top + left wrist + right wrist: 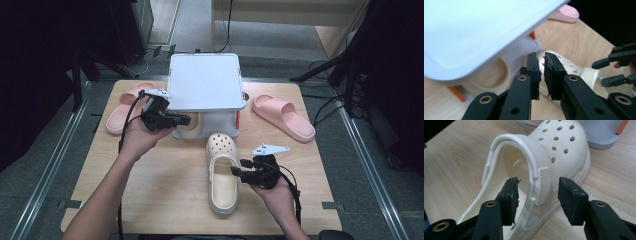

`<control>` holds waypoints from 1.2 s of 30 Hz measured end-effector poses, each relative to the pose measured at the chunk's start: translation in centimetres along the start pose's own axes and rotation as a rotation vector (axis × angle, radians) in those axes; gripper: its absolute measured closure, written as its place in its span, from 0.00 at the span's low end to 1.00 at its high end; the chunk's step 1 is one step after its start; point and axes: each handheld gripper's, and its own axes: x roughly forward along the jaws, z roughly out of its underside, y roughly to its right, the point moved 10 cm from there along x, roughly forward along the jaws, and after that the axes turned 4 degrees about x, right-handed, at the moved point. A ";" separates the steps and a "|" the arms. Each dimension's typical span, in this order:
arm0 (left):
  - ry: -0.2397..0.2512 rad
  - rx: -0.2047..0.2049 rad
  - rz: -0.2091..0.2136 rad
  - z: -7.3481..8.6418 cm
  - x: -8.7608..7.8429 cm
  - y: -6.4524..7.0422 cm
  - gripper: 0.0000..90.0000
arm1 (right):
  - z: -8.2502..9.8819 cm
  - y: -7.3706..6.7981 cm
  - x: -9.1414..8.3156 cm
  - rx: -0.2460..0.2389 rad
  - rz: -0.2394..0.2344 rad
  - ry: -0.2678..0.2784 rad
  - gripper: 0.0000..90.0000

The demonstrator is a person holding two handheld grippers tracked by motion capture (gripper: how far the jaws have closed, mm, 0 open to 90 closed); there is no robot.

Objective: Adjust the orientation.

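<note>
Cream clog flat on the wooden surface, just below centre in the high view, toe toward 12 o'clock and nearly touching the base of the white rack; heel toward 6 o'clock. Sole down, heel strap swung forward over the opening.

Right gripper at 3 o'clock of the clog, held in the right hand, pointing toward 9 o'clock at the clog's side wall. In the right gripper view, fingers spread apart on either side of the strap's ribbed end and side rim; visible gap between each pad and the clog, nothing pressed. Open, not gripping.

Left gripper at 10 o'clock of the clog, held in the left hand, raised off the surface, tips pointing toward 3 o'clock under the edge of the rack's top shelf. In the left gripper view, fingers nearly together, only a narrow slit between the pads, nothing in it. Closed, empty.

Second cream clog under the rack's top shelf, at 12 o'clock of the first, mostly hidden.

Pink slide at 2 o'clock of the clog, well apart. Another pink slide at 10 o'clock, beyond the left hand.
</note>
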 end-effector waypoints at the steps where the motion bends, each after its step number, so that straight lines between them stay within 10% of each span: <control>1: 0.003 -0.004 -0.006 -0.1 -0.2 -0.2 0.92 | 0.1 0.0 0.2 -0.001 0.004 -0.006 0.56; 23: 0.080 -0.019 -0.129 -1.8 -1.8 -4.4 0.96 | 0.6 0.9 2.9 0.029 0.094 -0.030 0.55; 36: 0.081 -0.026 -0.171 -1.9 -1.4 -4.9 0.98 | -0.7 2.5 2.2 0.003 0.178 -0.018 0.83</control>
